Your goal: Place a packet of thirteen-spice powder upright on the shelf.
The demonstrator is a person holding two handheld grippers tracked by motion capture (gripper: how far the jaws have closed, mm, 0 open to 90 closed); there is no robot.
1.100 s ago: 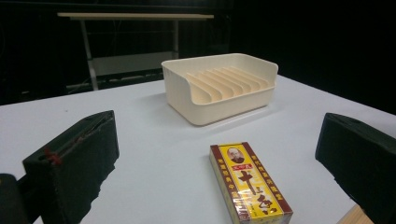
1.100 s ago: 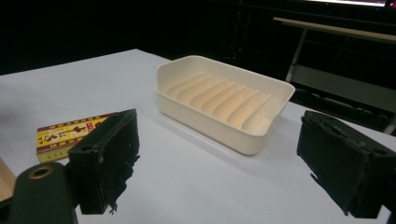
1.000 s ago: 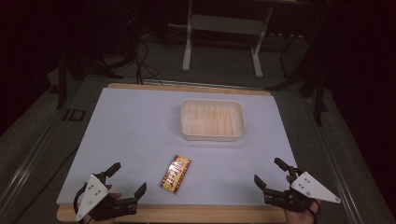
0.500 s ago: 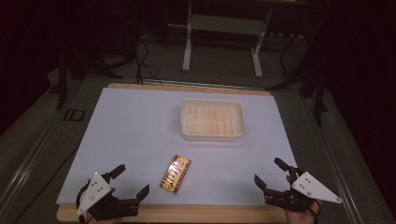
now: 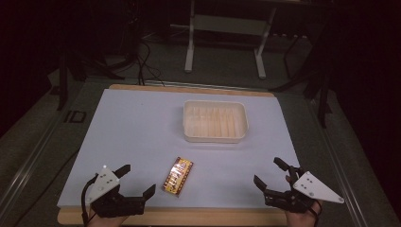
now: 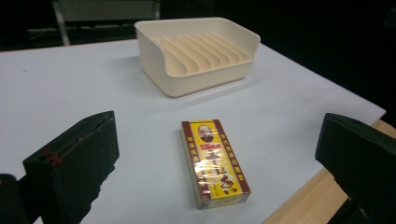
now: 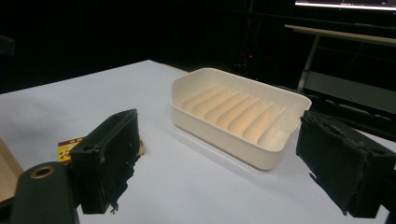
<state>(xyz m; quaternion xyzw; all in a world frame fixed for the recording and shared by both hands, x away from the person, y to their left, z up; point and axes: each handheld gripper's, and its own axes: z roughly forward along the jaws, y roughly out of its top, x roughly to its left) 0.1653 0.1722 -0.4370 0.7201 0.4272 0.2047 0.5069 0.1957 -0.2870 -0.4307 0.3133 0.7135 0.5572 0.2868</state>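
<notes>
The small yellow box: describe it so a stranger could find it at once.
Start at the white table sheet and its cream ribbed tray. Nearer the person, apart from the tray, a small box lies flat. It is the one colourful thing: yellow, maroon-bordered, glossy-wrapped.

My left gripper (image 5: 136, 180) sits at the near-left corner of the white mat (image 5: 142, 127), low over the mat's front edge. Its jaws are spread wide, nothing between them, pointing forward and a little to the right across the mat. The grey three-cornered plate rides on top, and my hand wraps the body from below. In the left gripper view both black jaws rise at the bottom corners, well apart.

My right gripper (image 5: 270, 173) sits at the mat's near-right corner, jaws likewise spread wide and empty, angled forward and leftward over the mat. My right hand (image 5: 302, 215) grips it from beneath.
</notes>
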